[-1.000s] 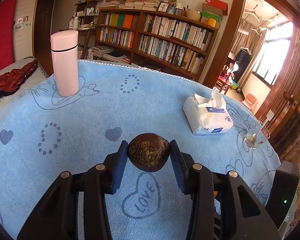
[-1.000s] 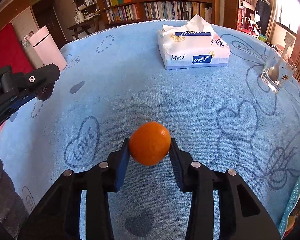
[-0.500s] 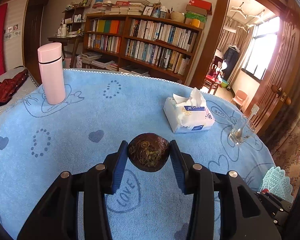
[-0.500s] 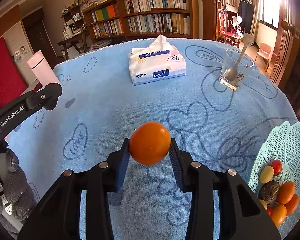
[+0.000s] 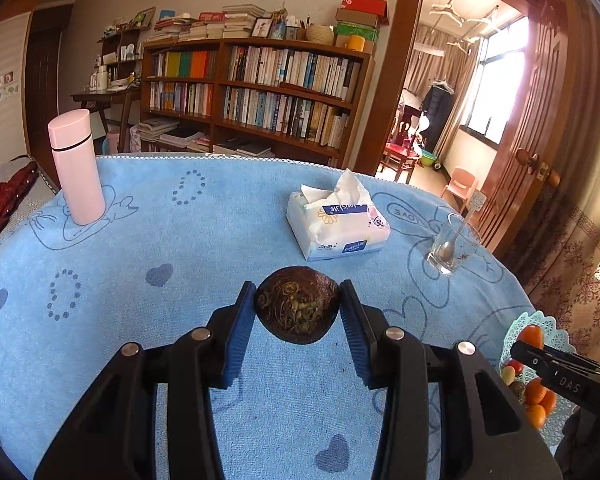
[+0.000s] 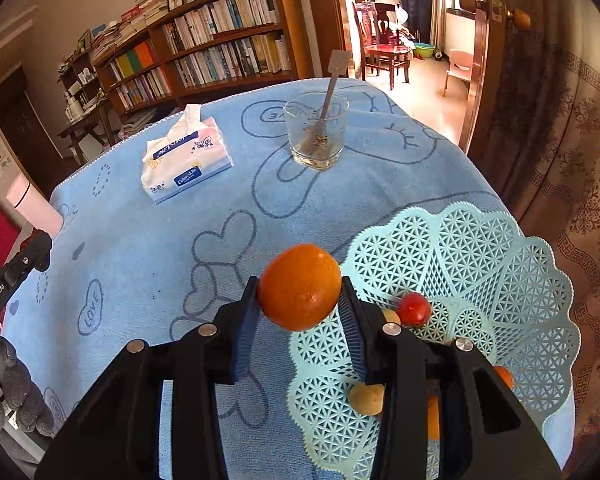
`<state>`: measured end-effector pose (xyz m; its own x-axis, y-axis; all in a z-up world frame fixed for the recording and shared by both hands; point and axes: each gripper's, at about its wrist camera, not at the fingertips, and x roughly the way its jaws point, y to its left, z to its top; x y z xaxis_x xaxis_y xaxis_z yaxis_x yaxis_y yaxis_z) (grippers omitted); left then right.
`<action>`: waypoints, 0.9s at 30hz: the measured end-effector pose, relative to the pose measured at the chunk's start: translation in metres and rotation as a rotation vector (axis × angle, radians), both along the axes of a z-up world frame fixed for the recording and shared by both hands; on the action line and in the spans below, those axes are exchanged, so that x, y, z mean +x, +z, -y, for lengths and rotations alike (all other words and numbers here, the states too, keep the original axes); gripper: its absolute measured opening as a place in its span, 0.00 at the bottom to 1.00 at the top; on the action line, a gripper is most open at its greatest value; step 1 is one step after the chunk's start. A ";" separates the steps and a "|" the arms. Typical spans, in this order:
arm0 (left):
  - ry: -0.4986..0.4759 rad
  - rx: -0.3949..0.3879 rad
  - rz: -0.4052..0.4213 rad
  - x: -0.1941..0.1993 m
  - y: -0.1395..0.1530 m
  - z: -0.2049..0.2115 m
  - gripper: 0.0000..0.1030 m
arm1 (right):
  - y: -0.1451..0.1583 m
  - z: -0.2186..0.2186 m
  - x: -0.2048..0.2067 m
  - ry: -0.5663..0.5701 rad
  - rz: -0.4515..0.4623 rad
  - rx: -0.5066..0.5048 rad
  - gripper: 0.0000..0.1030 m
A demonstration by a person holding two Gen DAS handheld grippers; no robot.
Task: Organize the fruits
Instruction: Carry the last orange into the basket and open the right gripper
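Observation:
My left gripper (image 5: 298, 312) is shut on a dark brown round fruit (image 5: 297, 304) and holds it above the blue tablecloth (image 5: 180, 240). My right gripper (image 6: 299, 308) is shut on an orange (image 6: 299, 286), held over the left rim of the pale green lattice basket (image 6: 480, 264). The basket holds several small fruits: a red one (image 6: 414, 307), a tan one (image 6: 366, 399) and orange ones, partly hidden by my fingers. In the left wrist view the basket (image 5: 538, 324) is at the far right, with the right gripper (image 5: 556, 368) over it.
A tissue pack (image 5: 336, 220) lies mid-table. A glass with a spoon (image 6: 318, 132) stands beyond the basket, near the table's edge. A pink flask (image 5: 76, 166) stands at the far left. The left gripper's arm (image 6: 12, 280) shows at the left in the right wrist view.
Both grippers have moved right, still holding their fruits. The right gripper has carried the orange from mid-table to above the basket's left rim.

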<state>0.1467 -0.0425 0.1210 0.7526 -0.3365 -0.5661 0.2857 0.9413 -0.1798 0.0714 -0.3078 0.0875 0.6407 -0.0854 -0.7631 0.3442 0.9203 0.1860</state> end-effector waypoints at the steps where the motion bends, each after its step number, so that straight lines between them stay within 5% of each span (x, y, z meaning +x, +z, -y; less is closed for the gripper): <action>1: -0.005 0.001 0.002 -0.002 0.000 0.001 0.42 | -0.001 0.008 -0.003 -0.018 -0.008 0.009 0.39; 11: -0.046 0.012 0.018 -0.012 0.004 0.015 0.42 | -0.030 0.075 -0.020 -0.197 -0.103 0.071 0.39; 23: -0.070 0.026 0.013 -0.015 0.000 0.024 0.42 | -0.042 0.090 -0.022 -0.227 -0.140 0.101 0.39; 27: -0.083 0.022 0.003 -0.014 -0.002 0.027 0.42 | -0.033 0.090 -0.030 -0.230 -0.117 0.101 0.52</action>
<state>0.1322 -0.0693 0.1192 0.7239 -0.3855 -0.5722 0.3638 0.9179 -0.1583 0.0417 -0.3977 0.0543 0.5204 -0.1386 -0.8426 0.5668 0.7941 0.2195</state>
